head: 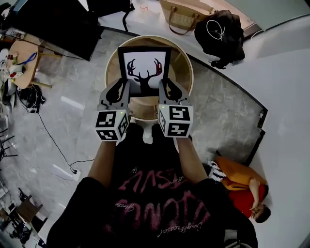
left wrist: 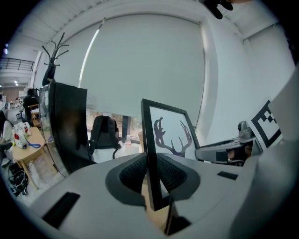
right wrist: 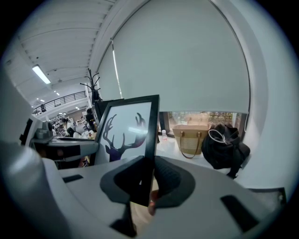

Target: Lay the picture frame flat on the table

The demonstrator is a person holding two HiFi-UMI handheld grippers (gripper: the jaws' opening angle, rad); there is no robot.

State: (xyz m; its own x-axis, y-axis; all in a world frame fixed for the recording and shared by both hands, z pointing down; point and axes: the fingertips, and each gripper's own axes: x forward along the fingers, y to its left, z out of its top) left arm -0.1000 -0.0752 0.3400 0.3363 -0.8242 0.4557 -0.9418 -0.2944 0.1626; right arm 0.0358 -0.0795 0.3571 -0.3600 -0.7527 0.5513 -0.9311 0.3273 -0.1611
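Observation:
A black picture frame (head: 145, 67) with a dark deer-antler print on white stands above the round wooden table (head: 185, 65). My left gripper (head: 125, 90) is shut on the frame's lower left edge, and my right gripper (head: 164, 90) is shut on its lower right edge. In the left gripper view the frame (left wrist: 167, 135) rises edge-on between the textured pads (left wrist: 132, 171). The right gripper view shows the frame (right wrist: 128, 133) clamped the same way. I cannot tell whether the frame's bottom touches the table.
A tan basket bag (head: 185, 14) and a black backpack (head: 222, 33) sit on a white ledge beyond the table. A black panel (head: 58, 24) stands at the far left. A small wooden side table (head: 22, 63) with clutter is at the left. A person in orange (head: 242, 186) sits on the floor at the right.

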